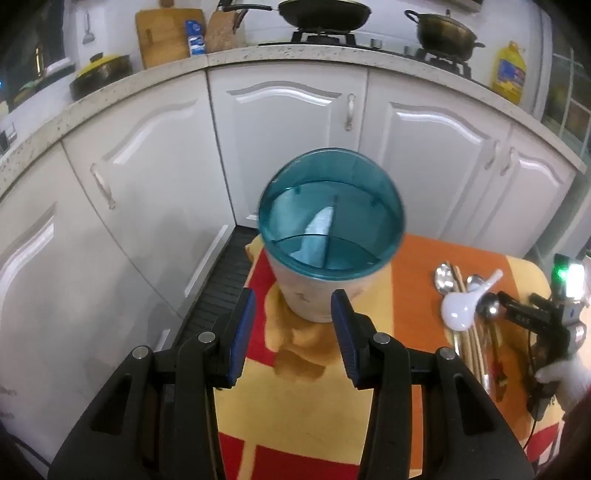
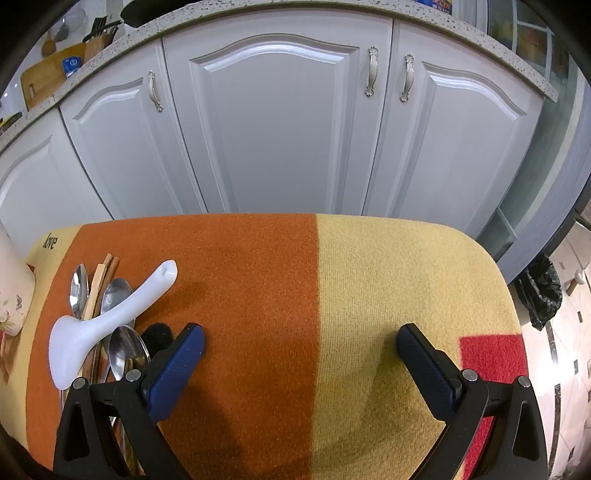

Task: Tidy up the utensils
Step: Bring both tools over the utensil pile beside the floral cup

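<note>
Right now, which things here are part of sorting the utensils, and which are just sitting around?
For the job:
utensil holder with teal lid
white spoon
metal spoons
chopsticks

Just lying about:
frying pan
pot
oil bottle
cutting board
striped cloth

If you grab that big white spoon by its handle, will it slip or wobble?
The white spoon looks like smooth glossy plastic, so it is probably light but a bit slippery. It lies across the metal spoons and chopsticks, so lifting it may nudge them. Its wide bowl end would likely droop if pinched far up the handle.
</note>
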The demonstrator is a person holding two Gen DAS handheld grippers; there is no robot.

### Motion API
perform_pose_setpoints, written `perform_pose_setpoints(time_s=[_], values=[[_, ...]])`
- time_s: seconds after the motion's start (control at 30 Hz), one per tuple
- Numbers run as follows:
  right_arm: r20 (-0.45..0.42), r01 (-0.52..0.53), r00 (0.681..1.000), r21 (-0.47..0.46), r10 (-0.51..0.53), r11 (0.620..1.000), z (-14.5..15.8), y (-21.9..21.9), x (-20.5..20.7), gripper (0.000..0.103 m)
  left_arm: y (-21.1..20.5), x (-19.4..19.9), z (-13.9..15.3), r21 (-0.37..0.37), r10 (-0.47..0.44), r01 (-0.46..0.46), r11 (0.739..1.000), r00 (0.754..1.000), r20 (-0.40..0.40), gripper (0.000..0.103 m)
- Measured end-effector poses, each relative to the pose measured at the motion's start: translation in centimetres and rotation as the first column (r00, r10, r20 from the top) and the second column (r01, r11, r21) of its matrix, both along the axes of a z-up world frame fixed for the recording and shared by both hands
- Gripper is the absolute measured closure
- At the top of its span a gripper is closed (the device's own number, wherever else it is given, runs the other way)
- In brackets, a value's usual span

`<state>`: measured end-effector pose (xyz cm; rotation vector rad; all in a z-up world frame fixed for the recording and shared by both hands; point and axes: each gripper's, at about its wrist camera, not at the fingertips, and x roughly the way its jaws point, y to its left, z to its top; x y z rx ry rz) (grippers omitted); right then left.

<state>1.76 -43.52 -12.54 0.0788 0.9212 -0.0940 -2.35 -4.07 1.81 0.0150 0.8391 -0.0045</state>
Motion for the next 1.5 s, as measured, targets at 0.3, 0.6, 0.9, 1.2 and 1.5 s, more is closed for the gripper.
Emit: perform_pose_setpoints(time_s=[0.3,0.6,0.9,1.2,1.5], values=[[0.003,-0.060,0.998,0.023,0.060,0.998,3.7,1.5,-5.1,0.001,-2.0,-1.4,0.9,-0.014,-0.036,0.037,0.999,0.999,0.035,0.062],[0.174,-0.100,0.980,-0.001,0.099,0.995,11.3,7.3,-9.3,0.001,-3.5,-2.1,2.0,-0.021,-0.070,0.072,0.997,0.995,0.073,0.062],[0.291,-0.153,0.947,0.025,0.140,0.988,15.4,9.0,-11.4,0.001,-4.9,-2.9,2.9,-0.016,-0.104,0.106,0.994,0.989,0.103,0.062],[0.296,-0.132,0.948,0.036,0.116,0.991,16.2,9.6,-12.4,0.001,-5.7,-3.2,3.3,-0.029,-0.120,0.124,0.992,0.987,0.107,0.062],[0.294,-0.118,0.950,0.016,0.108,0.993,15.9,9.7,-12.6,0.001,-6.1,-3.5,3.5,-0.030,-0.137,0.141,0.990,0.984,0.110,0.062]])
